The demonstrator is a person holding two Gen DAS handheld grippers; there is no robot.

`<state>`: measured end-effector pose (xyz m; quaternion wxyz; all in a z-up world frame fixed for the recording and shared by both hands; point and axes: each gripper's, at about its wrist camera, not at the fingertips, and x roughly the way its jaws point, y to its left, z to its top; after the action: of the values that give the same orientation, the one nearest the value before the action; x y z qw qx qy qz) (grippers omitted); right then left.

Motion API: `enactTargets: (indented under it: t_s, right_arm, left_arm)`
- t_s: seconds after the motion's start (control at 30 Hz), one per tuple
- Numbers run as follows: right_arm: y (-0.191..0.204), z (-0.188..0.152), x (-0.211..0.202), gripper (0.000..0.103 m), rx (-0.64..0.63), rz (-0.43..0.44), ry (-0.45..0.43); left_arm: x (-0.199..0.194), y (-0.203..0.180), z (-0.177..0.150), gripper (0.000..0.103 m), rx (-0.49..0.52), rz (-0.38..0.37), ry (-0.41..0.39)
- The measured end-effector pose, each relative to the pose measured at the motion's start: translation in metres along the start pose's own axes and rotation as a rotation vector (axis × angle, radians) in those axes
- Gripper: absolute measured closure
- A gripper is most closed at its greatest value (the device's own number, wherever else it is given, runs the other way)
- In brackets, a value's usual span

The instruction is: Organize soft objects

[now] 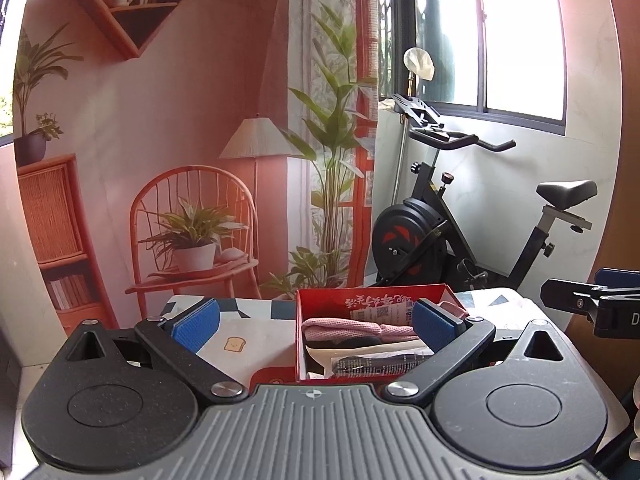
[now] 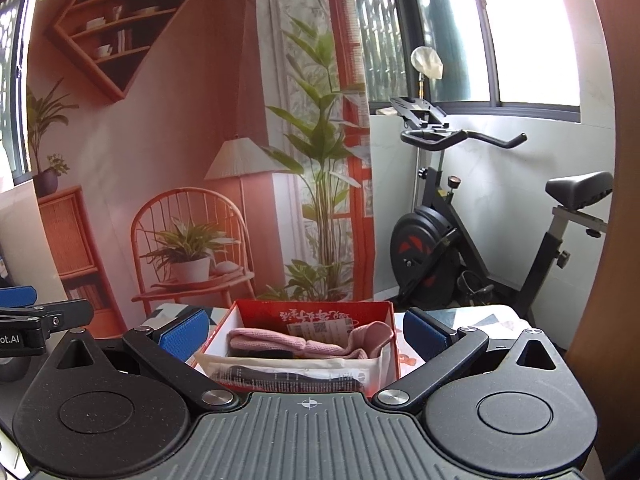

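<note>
On the desk, pink cloth sits in the red box. Both hand-held grippers, left and right, gape wide, empty; a sloppy grab could snag the plastic packet too.

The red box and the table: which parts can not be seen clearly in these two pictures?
- Red box: its near wall, both views, hidden by the gripper body.
- Box bottom: covered by the pink cloth and the dark packet.
- Printed label: text too small to read.
- Table: near edge hidden by the left gripper.
</note>
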<state>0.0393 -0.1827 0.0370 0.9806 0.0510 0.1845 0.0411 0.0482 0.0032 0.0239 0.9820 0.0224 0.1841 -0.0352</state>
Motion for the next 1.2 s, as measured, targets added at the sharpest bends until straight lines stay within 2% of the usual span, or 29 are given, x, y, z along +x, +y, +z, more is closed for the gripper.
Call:
enactTargets:
  t_s: [0.73,1.2]
  right_arm:
    - [0.0014,0.0013,-0.0030,0.000,-0.021,-0.077,-0.018]
    - [0.0038,0.0022,-0.0079,0.000,-0.038,-0.089,-0.038]
  left_arm:
    - [-0.0012,-0.0038,-0.0019,0.000,-0.007,0.004,0.007]
    - [-0.0038,-0.0058,-0.0010,0.000,-0.012,0.006,0.007]
